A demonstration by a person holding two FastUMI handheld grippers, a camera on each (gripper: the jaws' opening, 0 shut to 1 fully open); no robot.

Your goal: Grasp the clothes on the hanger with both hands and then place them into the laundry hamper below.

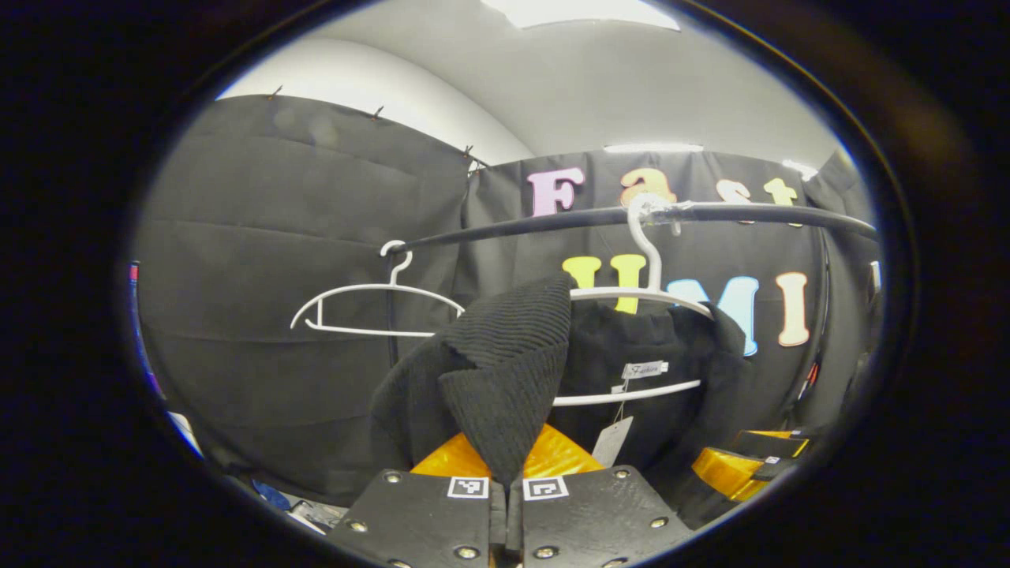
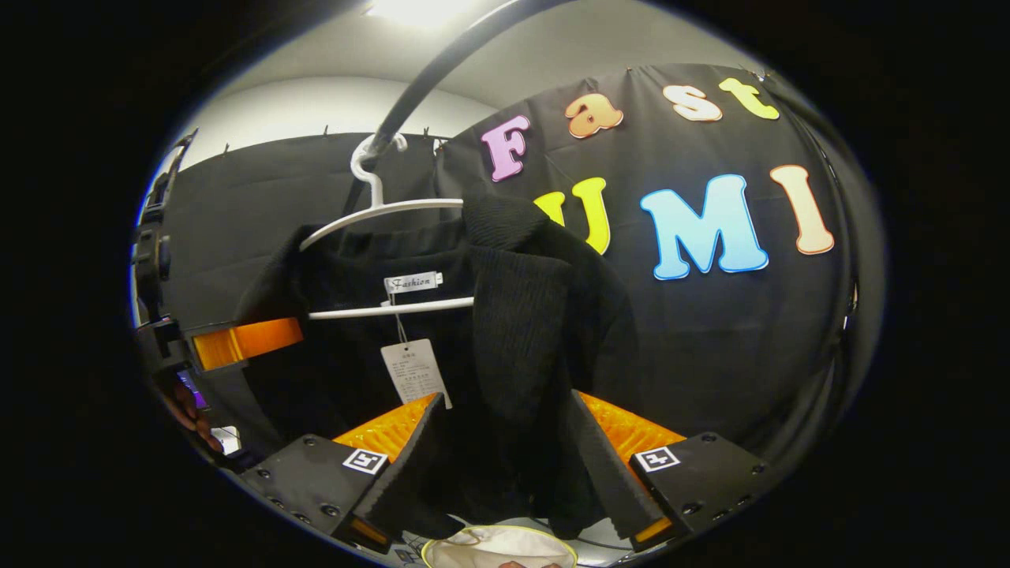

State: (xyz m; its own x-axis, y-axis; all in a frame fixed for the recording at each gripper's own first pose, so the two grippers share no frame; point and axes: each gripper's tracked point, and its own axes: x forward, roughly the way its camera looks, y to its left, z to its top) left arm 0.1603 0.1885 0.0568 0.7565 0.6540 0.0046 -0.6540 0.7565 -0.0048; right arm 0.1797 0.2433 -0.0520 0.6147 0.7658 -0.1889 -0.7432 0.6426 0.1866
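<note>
So the black knit sweater (image 1: 505,379) is hanging on a white hanger (image 1: 647,293) hooked over the black rail (image 1: 552,222), with a paper tag (image 2: 414,371) dangling from the neck label. In the left gripper view, the left tool (image 1: 506,481) has its two fingers pinched right together on a ribbed fold of the sweater, pulled off the hanger's shoulder toward the camera, so it's clamped on the fabric. A second white hanger (image 1: 371,304) sits bare on the same rail, off to the side. In the right gripper view, the right tool (image 2: 505,465) is spread wide with the other side of the sweater draped down between its fingers (image 2: 604,465); can't tell if either pad actually presses the cloth. The pale rim of the laundry hamper (image 2: 497,544) peeks in just below that tool.
</note>
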